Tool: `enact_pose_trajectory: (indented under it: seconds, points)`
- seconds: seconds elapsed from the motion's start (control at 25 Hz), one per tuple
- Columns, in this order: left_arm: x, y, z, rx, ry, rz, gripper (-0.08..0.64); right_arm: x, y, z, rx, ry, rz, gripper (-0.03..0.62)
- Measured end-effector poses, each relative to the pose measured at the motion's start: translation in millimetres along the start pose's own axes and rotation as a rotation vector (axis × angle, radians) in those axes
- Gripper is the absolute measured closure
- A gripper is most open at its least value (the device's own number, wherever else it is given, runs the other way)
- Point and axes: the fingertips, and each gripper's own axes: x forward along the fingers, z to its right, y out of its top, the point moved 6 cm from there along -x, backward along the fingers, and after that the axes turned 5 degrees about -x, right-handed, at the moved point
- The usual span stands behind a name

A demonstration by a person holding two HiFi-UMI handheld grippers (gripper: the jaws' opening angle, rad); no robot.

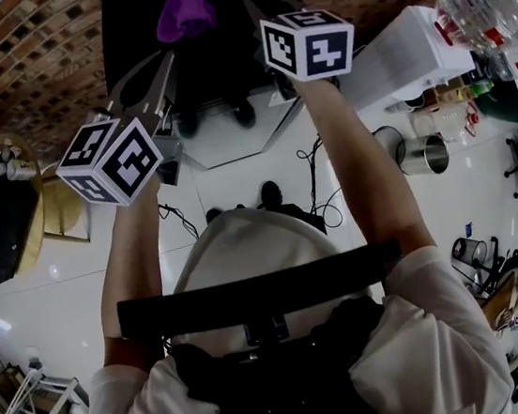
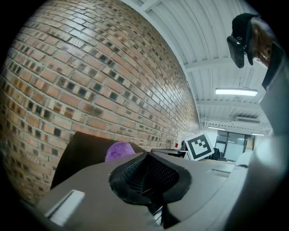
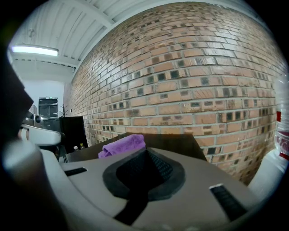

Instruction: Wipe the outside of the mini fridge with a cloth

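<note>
The left gripper (image 2: 146,170) and right gripper (image 3: 143,159) have jaws pressed together on nothing, so one should spread wide, then pinch the purple cloth (image 3: 123,145) atop the mini fridge (image 1: 131,29)

cloth (image 3: 123,145): purple, soft fleecy fabric
mini fridge (image 3: 180,143): dark matt top
wall (image 3: 189,90): rough brick, upper frame
floor (image 1: 70,283): glossy white, lower left
left gripper (image 2: 149,178): matt grey plastic
right gripper (image 3: 142,171): matt grey plastic, ribbed black pads (image 3: 158,166)
</note>
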Motion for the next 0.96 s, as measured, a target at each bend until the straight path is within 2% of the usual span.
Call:
enact_pose_trajectory:
  seconds: [0.96]
  points:
    - [8.7,-2.6,-0.9,0.0,-0.01,-0.018,0.558,4.0,0.5,0.4,-0.022,0.0,-0.014,0.591]
